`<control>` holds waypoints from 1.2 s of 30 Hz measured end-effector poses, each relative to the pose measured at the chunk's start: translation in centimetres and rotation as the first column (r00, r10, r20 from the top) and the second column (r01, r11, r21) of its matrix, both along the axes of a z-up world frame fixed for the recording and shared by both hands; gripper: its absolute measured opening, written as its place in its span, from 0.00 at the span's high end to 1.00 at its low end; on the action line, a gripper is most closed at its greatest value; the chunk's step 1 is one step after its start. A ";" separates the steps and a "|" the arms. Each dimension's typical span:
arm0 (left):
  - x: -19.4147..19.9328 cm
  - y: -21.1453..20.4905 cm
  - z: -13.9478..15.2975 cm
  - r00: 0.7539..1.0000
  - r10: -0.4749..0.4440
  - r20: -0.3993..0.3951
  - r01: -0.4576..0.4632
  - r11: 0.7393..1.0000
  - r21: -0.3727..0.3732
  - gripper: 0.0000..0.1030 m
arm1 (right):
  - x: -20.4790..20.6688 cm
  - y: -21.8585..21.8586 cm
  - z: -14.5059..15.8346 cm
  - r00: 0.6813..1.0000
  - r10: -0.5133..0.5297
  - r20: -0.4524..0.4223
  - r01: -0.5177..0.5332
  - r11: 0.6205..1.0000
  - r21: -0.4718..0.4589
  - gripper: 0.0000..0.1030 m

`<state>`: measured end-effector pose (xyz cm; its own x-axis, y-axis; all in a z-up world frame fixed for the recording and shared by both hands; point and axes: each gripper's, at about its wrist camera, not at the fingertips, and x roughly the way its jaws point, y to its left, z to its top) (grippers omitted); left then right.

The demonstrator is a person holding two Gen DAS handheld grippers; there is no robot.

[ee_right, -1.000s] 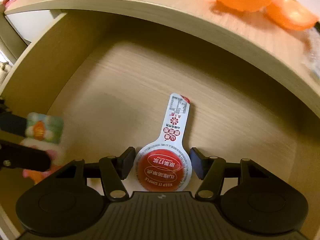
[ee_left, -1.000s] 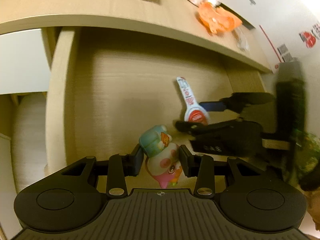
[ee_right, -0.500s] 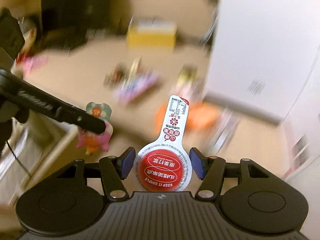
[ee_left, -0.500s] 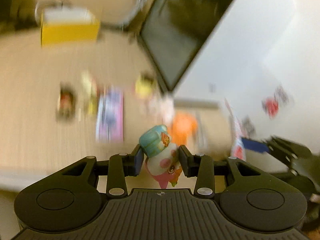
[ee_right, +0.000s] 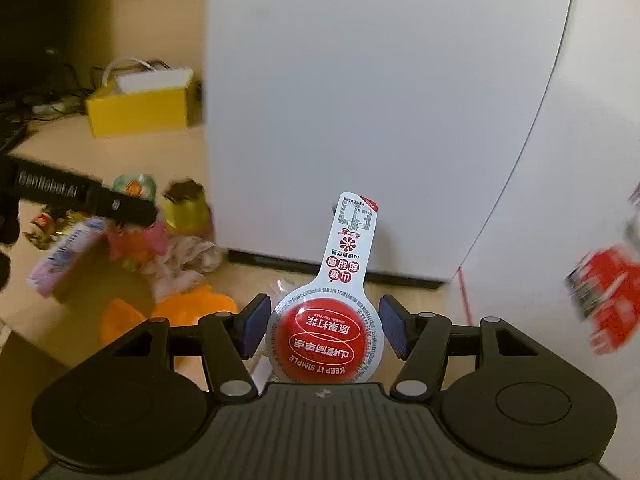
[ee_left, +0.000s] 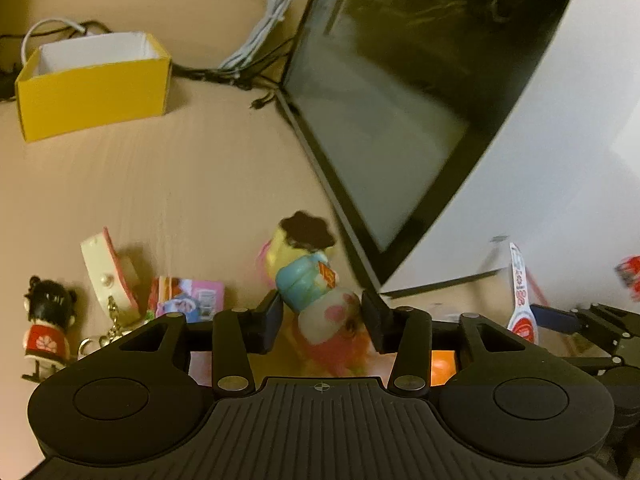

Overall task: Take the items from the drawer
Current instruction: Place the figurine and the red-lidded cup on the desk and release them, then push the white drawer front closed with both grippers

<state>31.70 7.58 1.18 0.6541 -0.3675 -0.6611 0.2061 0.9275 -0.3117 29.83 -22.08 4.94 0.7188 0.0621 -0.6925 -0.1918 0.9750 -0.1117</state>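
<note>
Trouble, if it comes, starts nearest the cameras, at the two grips. The left gripper [ee_left: 322, 314] is clamped on a small pig figurine [ee_left: 320, 300] with a pale blue hat; the pads bear on its rounded, tilted body, so I judge it could twist or squirt free if the squeeze eases before it is low over the desk [ee_left: 180, 184]. The right gripper [ee_right: 322, 330] has its jaws around a red-lidded sauce cup [ee_right: 325, 338] with a long white tab; the left pad looks to touch the rim, but a thin gap seems to show at the right pad, so whether the hold is firm I cannot tell, and a loose hold would let the cup tip forward by its tab. Both items are out of the drawer and carried above the desktop, the two tools side by side, both pointing forward and slightly down toward the desk's back edge. Just beyond the left fingers lies a crowd: a pink packet [ee_left: 188, 300], a doll with black hair [ee_left: 48, 316], a keychain charm [ee_left: 108, 276] and a yellow toy [ee_left: 298, 248] right behind the pig. Setting down there risks knocking one over. Farther off, the monitor [ee_left: 400, 120] stands close on the right, easy to clip, and the yellow box [ee_left: 92, 88] sits well apart at the back.
</note>
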 end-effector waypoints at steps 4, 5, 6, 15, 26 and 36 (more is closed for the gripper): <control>0.4 -0.1 -1.0 1.000 -0.005 0.012 0.005 0.999 0.053 0.46 | 1.8 0.3 -2.6 0.999 -0.019 -0.050 0.018 1.000 -0.015 0.42; 0.5 0.0 -1.1 1.000 -0.005 0.011 0.005 0.999 0.049 0.45 | 1.8 0.2 -2.8 0.999 -0.027 -0.031 0.026 1.000 -0.008 0.42; 0.6 0.1 -1.1 1.000 -0.003 0.007 0.003 0.999 0.045 0.44 | 1.4 0.4 -3.0 0.999 -0.026 -0.028 0.026 1.000 -0.006 0.41; -0.7 2.2 0.9 0.989 0.115 0.097 -0.117 0.993 0.018 0.49 | 1.2 1.1 -3.3 0.999 -0.008 0.037 0.008 1.000 0.013 0.32; -7.5 5.1 4.5 0.949 0.262 0.178 -0.274 0.961 0.046 0.49 | -2.2 1.0 -2.1 0.989 -0.048 0.141 0.032 0.993 0.117 0.28; -20.0 10.0 6.0 0.894 0.408 0.183 -0.412 0.911 -0.018 0.49 | -12.4 3.1 -0.7 0.986 0.022 0.167 -0.047 0.987 0.151 0.26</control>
<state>11.71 17.62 7.22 0.8515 -0.0288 -0.5236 -0.1437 0.9474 -0.2858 17.44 -18.94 4.25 0.8173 0.1856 -0.5455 -0.2173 0.9761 0.0065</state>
